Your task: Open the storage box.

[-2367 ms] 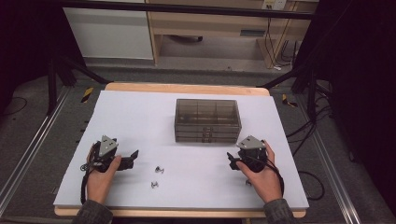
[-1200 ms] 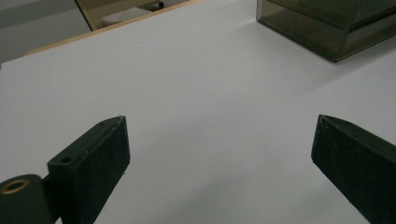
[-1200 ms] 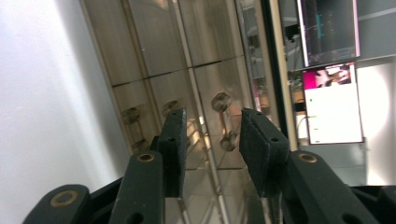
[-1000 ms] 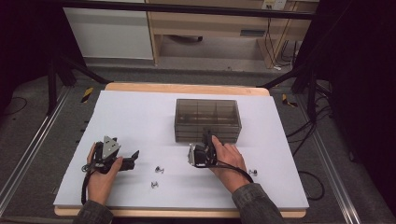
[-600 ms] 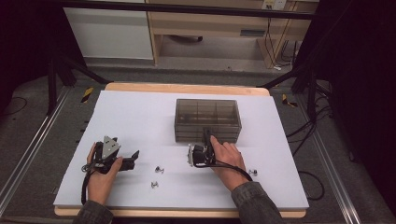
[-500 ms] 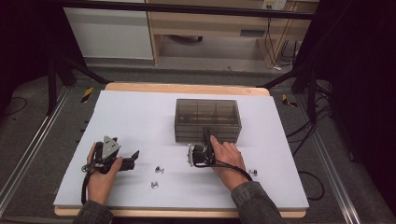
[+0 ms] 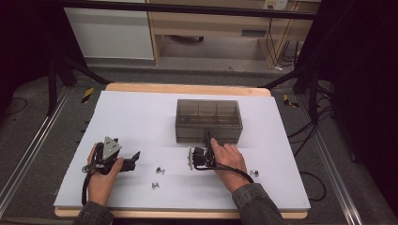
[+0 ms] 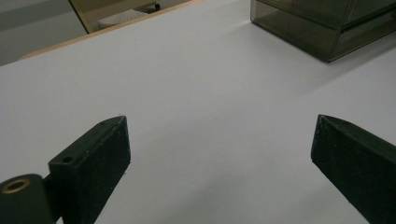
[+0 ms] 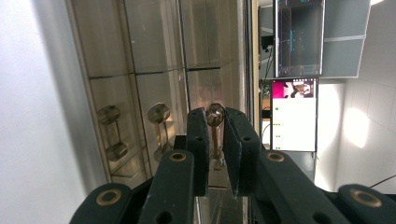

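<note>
Nestling in the smoky drawer box [image 7: 209, 119]: dumbbell-shaped handles [image 9: 112, 133].

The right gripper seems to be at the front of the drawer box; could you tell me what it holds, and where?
The right gripper has just been closing on a drawer handle of the smoky drawer box, its jaws on either side of the handle's bar.

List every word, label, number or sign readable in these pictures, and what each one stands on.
No text can be read.
Monitor screens behind the drawer box: coloured patches and rows, too blurred to read.
Label plate on the wooden shelf: too small to read.
Drawer box and both grippers: no markings visible.
</note>
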Motion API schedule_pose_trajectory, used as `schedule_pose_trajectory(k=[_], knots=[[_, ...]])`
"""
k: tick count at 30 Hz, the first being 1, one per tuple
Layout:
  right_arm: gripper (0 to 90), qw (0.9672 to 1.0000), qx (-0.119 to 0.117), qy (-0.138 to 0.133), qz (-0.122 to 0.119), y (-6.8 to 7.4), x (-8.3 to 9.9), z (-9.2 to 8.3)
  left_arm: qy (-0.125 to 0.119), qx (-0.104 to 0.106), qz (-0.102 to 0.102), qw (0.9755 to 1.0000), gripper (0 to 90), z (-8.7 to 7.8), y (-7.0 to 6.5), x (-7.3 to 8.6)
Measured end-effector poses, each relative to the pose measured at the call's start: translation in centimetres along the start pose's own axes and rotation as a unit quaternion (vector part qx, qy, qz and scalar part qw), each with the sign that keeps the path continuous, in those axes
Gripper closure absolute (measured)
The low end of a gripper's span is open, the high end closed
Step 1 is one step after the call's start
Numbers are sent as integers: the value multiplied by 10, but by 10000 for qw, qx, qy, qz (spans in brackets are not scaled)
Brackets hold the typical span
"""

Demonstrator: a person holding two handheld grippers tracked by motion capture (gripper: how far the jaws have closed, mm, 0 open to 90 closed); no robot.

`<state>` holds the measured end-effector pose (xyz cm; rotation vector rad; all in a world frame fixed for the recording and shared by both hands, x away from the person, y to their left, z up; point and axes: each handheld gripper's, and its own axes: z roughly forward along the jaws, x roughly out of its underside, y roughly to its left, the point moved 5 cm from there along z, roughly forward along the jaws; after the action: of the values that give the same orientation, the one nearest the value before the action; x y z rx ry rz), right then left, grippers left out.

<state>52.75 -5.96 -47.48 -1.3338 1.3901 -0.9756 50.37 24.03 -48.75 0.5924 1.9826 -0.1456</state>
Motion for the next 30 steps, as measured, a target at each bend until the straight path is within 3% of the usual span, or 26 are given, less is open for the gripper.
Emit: schedule_pose_trajectory(k=[6, 8, 10, 11, 13, 14, 16, 17, 18, 21, 24, 25, 26, 27, 28, 29, 30], knots=[[809, 10000, 10, 23, 14, 5, -1, -17, 10, -1, 16, 10000, 45, 0, 0, 0], [807, 10000, 32, 25, -79, 6, -2, -20, 12, 5, 22, 10000, 45, 0, -1, 0], [796, 10000, -2, 60, 7, 6, -2, -22, 12, 6, 53, 10000, 45, 1, -2, 0], [746, 10000, -37, 28, 19, 5, -2, -22, 19, 11, 74, 10000, 45, 1, -3, -1], [621, 9994, -195, 54, 295, 3, 0, -24, 23, 54, 252, 9997, 45, 1, -10, -4], [621, 9994, -195, 54, 295, 3, 0, -24, 23, 54, 252, 9997, 46, 1, -10, -4], [588, 9974, -348, 7, 630, 0, 4, -27, -2, 164, 377, 9992, 45, 1, -17, -8], [564, 9946, -483, 38, 922, -3, 10, -29, 25, 255, 498, 9984, 47, 1, -23, -13], [552, 9933, -545, 37, 1015, -5, 13, -29, 51, 333, 573, 9978, 51, 2, -27, -16], [530, 9841, -852, 16, 1559, -8, 28, -32, 38, 443, 676, 9967, 57, 4, -36, -24], [516, 9715, -1161, -26, 2067, -12, 45, -33, 25, 655, 929, 9935, 71, 7, -47, -38], [513, 9666, -1259, -30, 2233, -14, 52, -34, 94, 862, 955, 9916, 85, 11, -57, -45], [513, 9666, -1259, -30, 2233, -14, 52, -34, 94, 862, 955, 9916, 93, 11, -57, -45], [526, 9545, -1469, -82, 2594, -18, 66, -36, 151, 1052, 1013, 9892, 100, 16, -66, -54], [526, 9497, -1547, -100, 2720, -20, 73, -36, 165, 1140, 1017, 9881, 113, 18, -69, -56], [526, 9497, -1547, -100, 2720, -20, 73, -36, 165, 1140, 1017, 9881, 127, 18, -69, -56], [539, 9377, -1685, -163, 3033, -24, 85, -37, 170, 1299, 931, 9870, 140, 24, -74, -63]])
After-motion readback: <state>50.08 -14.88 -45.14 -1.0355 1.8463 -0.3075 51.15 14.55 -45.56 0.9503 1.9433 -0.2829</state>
